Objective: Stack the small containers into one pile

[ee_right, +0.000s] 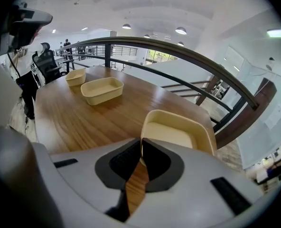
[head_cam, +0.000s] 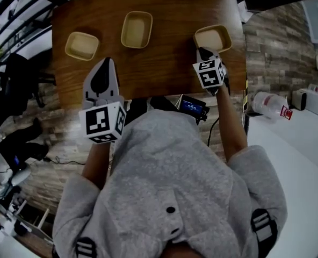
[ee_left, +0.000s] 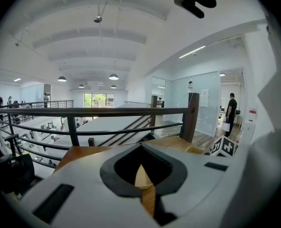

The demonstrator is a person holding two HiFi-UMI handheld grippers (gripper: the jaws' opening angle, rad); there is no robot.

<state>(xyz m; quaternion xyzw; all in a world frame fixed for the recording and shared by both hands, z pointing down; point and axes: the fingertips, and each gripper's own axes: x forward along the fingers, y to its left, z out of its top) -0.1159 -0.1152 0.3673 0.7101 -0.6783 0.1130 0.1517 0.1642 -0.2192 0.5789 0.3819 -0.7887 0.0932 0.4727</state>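
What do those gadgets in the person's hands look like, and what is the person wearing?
The left tool and right tool are pale grey wedges tapering to two jaws with black pads. Each carries a white cube with black square markers. The person wears a fuzzy grey top.

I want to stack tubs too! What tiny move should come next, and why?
Probably carry the right tub over to the middle tub and lower it in. The right gripper has its fingers pinched on that tub's near rim, and the three tubs, the left tub included, are all apart, none stacked.
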